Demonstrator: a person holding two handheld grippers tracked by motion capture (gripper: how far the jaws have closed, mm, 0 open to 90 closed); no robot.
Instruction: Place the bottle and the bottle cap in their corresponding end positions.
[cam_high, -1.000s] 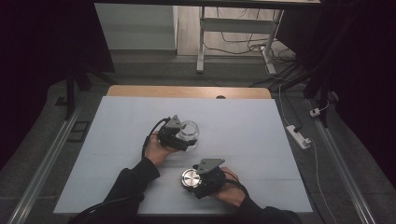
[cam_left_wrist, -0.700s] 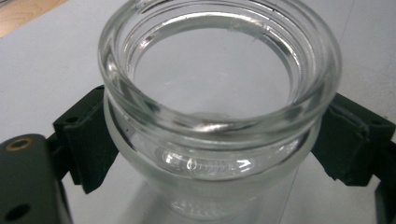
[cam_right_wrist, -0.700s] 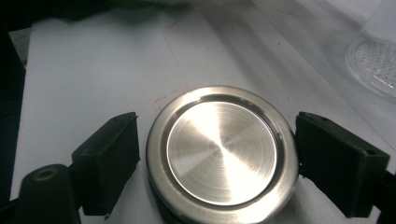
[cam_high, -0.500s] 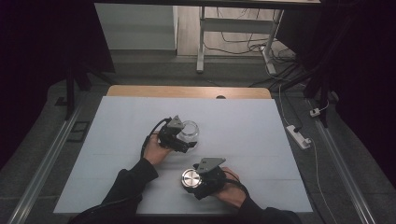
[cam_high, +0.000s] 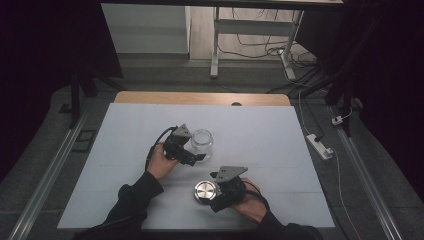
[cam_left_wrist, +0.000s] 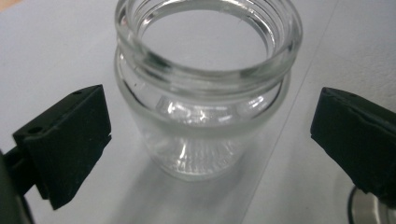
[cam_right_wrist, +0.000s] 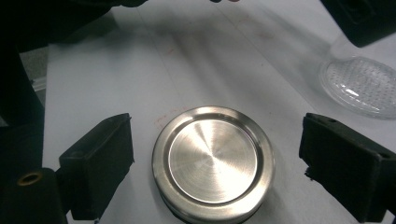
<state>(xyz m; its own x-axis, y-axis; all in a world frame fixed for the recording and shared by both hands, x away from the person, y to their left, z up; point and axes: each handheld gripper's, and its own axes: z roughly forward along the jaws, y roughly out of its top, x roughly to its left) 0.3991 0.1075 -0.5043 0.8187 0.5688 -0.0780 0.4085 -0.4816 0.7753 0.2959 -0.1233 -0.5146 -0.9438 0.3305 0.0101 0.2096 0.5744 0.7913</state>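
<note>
Left gripper (cam_high: 196, 150): jaws spread wide on either side of the jar, not touching it.
Jar (cam_high: 201, 141): clear glass, upright, mid-table (cam_high: 280, 140).
Lid (cam_high: 205, 190): metal, flat, near side.
Right gripper (cam_high: 212, 192): jaws spread around the lid, apart from it.

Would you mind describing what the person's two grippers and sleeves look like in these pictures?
Both grippers are black, blocky units. The left gripper and the right gripper each carry a grey three-cornered plate on top. A black cable loops from the left one near the hand. Their jaws end in black, squared, matte pads. The person wears dark long sleeves reaching the wrists.
</note>
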